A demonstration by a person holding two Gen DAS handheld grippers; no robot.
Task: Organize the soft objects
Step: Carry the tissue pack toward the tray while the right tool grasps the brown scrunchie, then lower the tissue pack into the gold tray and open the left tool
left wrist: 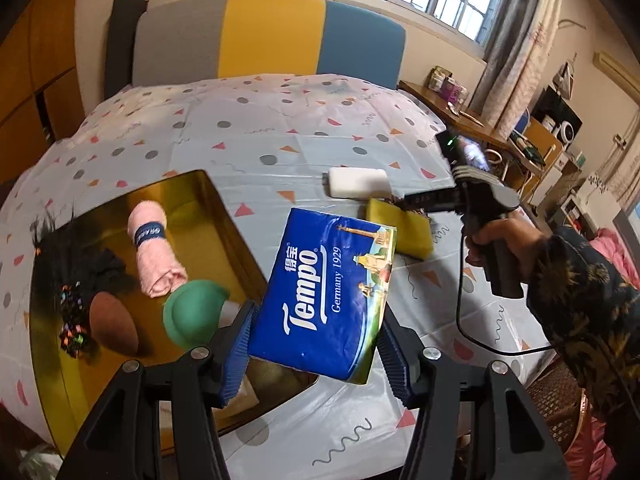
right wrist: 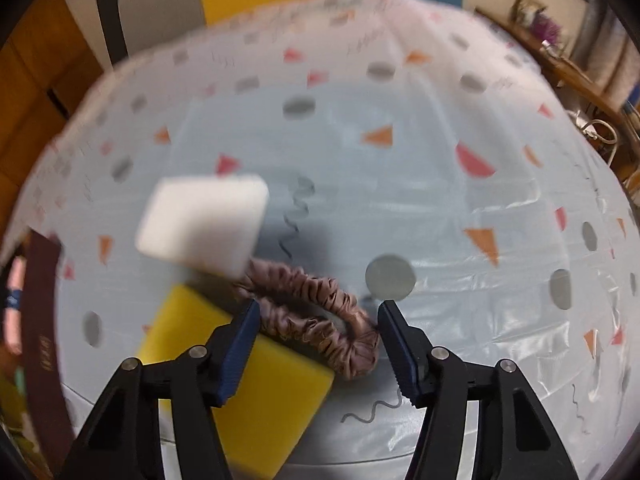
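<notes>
My left gripper [left wrist: 316,344] is shut on a blue Tempo tissue pack [left wrist: 324,296] and holds it above the right edge of a gold tray [left wrist: 208,204]. The tray holds a rolled pink towel [left wrist: 154,252], a green puff [left wrist: 194,312], a brown sponge [left wrist: 112,322] and a black fuzzy item [left wrist: 76,256]. My right gripper [right wrist: 318,344] is open, its jaws either side of a mauve scrunchie [right wrist: 316,314] lying partly on a yellow sponge [right wrist: 248,384]. A white sponge [right wrist: 204,222] lies just beyond. The right gripper also shows in the left wrist view [left wrist: 404,202], over the yellow sponge [left wrist: 408,232].
The table wears a pale patterned plastic cloth [left wrist: 280,128]. A grey, yellow and blue chair back [left wrist: 272,36] stands behind it. A wooden side table [left wrist: 472,116] with clutter is at the right. A dark red strip [right wrist: 40,340] edges the right wrist view's left.
</notes>
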